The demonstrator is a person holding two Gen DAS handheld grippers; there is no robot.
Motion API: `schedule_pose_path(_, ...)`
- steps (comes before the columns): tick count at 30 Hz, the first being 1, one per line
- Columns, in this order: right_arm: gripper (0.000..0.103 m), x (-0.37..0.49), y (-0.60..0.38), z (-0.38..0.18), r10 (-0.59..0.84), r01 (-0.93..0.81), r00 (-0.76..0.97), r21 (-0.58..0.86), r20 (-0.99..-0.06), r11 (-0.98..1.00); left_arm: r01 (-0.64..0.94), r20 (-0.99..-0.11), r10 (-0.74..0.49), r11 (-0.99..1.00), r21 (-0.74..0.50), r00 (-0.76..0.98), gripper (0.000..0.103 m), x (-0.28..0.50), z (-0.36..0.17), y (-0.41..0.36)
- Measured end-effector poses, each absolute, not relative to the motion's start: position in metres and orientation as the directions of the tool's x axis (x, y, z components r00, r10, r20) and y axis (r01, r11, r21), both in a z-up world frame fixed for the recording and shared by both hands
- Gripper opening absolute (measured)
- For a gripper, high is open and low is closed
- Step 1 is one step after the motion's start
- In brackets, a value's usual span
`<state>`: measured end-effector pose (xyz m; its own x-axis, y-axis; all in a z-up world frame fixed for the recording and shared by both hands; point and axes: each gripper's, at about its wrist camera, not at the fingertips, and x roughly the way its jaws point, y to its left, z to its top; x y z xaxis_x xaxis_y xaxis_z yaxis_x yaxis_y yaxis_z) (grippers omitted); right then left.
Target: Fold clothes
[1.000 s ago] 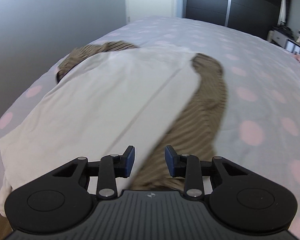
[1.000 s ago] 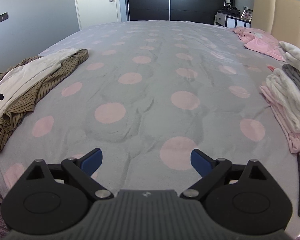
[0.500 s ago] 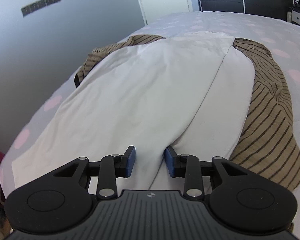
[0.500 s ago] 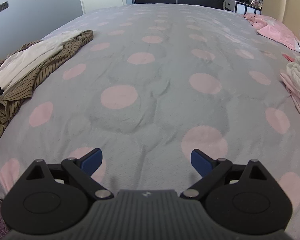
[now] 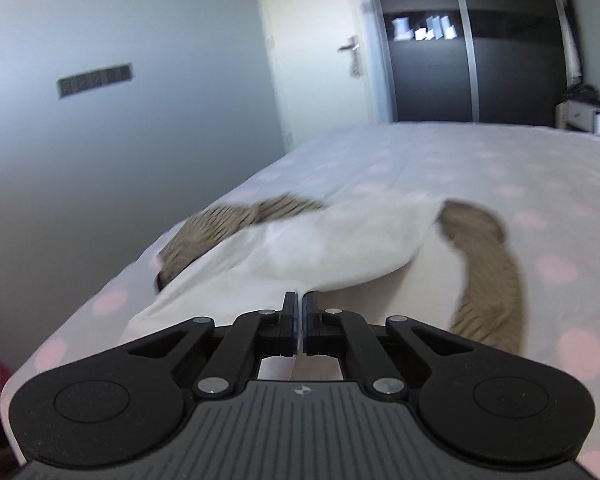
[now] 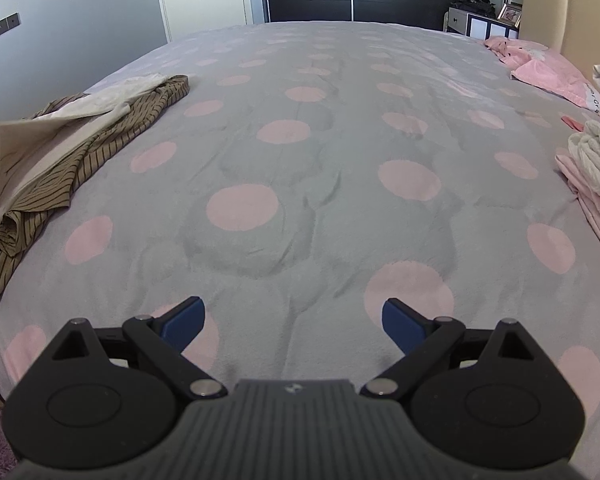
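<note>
Now white garment (image 5: 340,240), edge lifted taut, pinched in left gripper (image 5: 300,312); right gripper (image 6: 294,322) agape.

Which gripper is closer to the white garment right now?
Left. The left gripper is shut on the white garment's edge; the right gripper hangs open over bare bedspread, well off to its side.

Soft, even daylight fills the room, with no hard shadows on my bed (image 6: 320,168). My left view is smeared with motion blur: the white garment (image 5: 340,240) and door (image 5: 320,40) look soft. My right view is sharp. Both bend strongly and darken at the corners.
</note>
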<state>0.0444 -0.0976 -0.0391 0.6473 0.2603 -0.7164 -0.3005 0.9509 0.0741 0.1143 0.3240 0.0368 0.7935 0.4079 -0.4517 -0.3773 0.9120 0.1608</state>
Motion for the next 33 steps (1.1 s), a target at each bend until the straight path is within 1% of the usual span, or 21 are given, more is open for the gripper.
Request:
schedule_pose_path(5, 0.097, 0.038, -0.102, -0.032, 0.269, -0.306, 0.666, 0.075, -0.696, 0.949, -0.173, -0.444, 0.213, 0.977, 0.129, 0.871, 0.000, 0.103, 0.061, 0.259)
schedule_pose_path(8, 0.097, 0.036, -0.108, -0.028, 0.261, -0.287, 0.681, 0.078, -0.684, 0.955, -0.010, -0.449, 0.060, 0.994, 0.112, 0.892, 0.000, 0.084, 0.070, 0.212)
schedule_pose_path(12, 0.097, 0.035, -0.118, -0.023, 0.227, -0.252, 0.709, 0.060, -0.668, 0.966, 0.198, -0.481, -0.156, 0.980, 0.037, 0.863, 0.000, 0.051, 0.073, 0.154)
schedule_pose_path(17, 0.096, 0.039, -0.137, -0.016, 0.171, -0.185, 0.732, 0.049, -0.659, 0.982, 0.476, -0.547, -0.425, 0.878, -0.054, 0.721, 0.000, 0.001, 0.068, 0.088)
schedule_pose_path(21, 0.095, 0.044, -0.155, -0.012, 0.159, -0.134, 0.724, 0.089, -0.672, 0.987, 0.634, -0.602, -0.589, 0.754, -0.170, 0.539, 0.000, -0.036, 0.058, 0.049)
schedule_pose_path(24, 0.095, 0.047, -0.170, -0.010, 0.172, -0.105, 0.712, 0.139, -0.680, 0.985, 0.690, -0.652, -0.619, 0.696, -0.198, 0.438, 0.000, -0.057, 0.047, 0.030)
schedule_pose_path(27, 0.095, 0.044, -0.176, -0.012, 0.219, -0.108, 0.688, 0.201, -0.691, 0.974, 0.695, -0.699, -0.601, 0.689, -0.208, 0.387, 0.001, -0.060, 0.033, 0.027)
schedule_pose_path(28, 0.095, 0.043, -0.177, -0.013, 0.240, -0.118, 0.680, 0.219, -0.693, 0.969, 0.679, -0.708, -0.595, 0.699, -0.223, 0.380, 0.004, -0.059, 0.031, 0.030)
schedule_pose_path(29, 0.095, 0.042, -0.176, -0.014, 0.264, -0.131, 0.669, 0.238, -0.695, 0.962, 0.664, -0.714, -0.583, 0.714, -0.222, 0.388, 0.012, -0.058, 0.031, 0.035)
schedule_pose_path(30, 0.092, 0.040, -0.174, -0.016, 0.295, -0.154, 0.655, 0.259, -0.696, 0.953, 0.651, -0.719, -0.567, 0.729, -0.211, 0.403, 0.016, -0.056, 0.031, 0.038)
schedule_pose_path(31, 0.088, 0.038, -0.171, -0.017, 0.326, -0.176, 0.639, 0.280, -0.697, 0.944, 0.635, -0.721, -0.549, 0.747, -0.196, 0.423, 0.023, -0.054, 0.033, 0.042)
schedule_pose_path(32, 0.081, 0.036, -0.168, -0.019, 0.356, -0.197, 0.622, 0.300, -0.697, 0.933, 0.616, -0.721, -0.530, 0.766, -0.183, 0.445, 0.030, -0.051, 0.036, 0.047)
schedule_pose_path(33, 0.077, 0.034, -0.165, -0.021, 0.383, -0.216, 0.605, 0.319, -0.698, 0.923, 0.594, -0.723, -0.510, 0.786, -0.172, 0.466, 0.034, -0.049, 0.038, 0.053)
